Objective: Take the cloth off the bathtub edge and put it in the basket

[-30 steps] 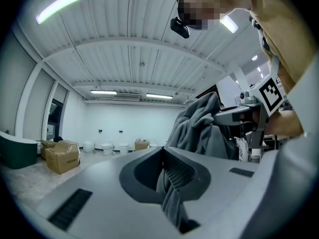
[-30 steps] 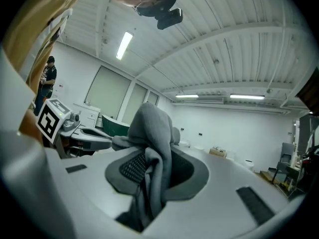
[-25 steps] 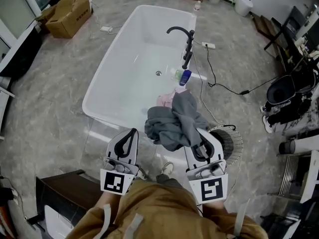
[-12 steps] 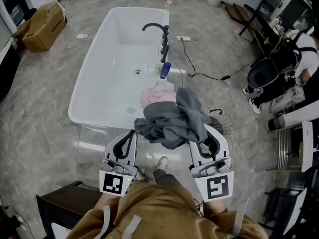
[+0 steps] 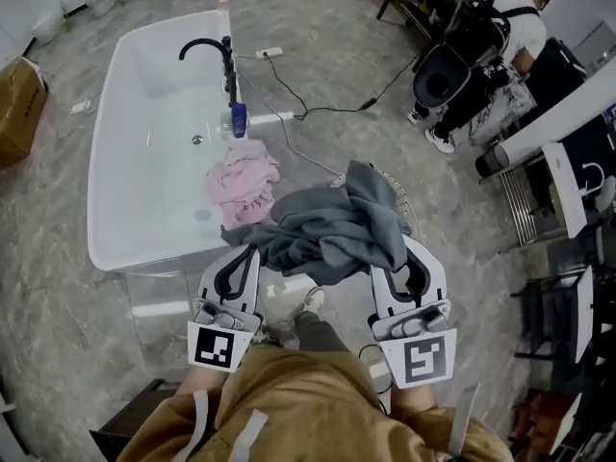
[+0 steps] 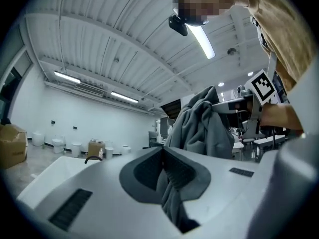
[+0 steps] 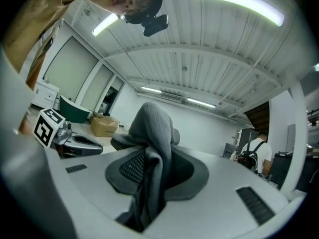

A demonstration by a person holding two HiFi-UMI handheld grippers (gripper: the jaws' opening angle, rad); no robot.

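Observation:
A grey cloth (image 5: 327, 229) hangs bunched between my two grippers, in the air to the right of the white bathtub (image 5: 115, 210). My left gripper (image 5: 248, 254) is shut on one fold of it, which shows pinched between the pads in the left gripper view as the cloth (image 6: 202, 128). My right gripper (image 5: 393, 258) is shut on another fold, the cloth (image 7: 152, 143) draped over its jaws. A pink cloth (image 5: 243, 181) lies on the tub's right edge. The wire basket (image 5: 404, 202) is mostly hidden behind the grey cloth.
A black faucet (image 5: 207, 51) and a blue bottle (image 5: 238, 118) stand on the tub's right rim. A cable and a power strip (image 5: 271, 53) lie on the floor. A person with a backpack (image 5: 500, 27) stands at the upper right, beside dark racks. A cardboard box (image 5: 14, 94) sits far left.
Both grippers have carried the grey cloth rightward, off the tub's corner and over the basket. The pink cloth, half covered before, now lies in full view on the tub edge.

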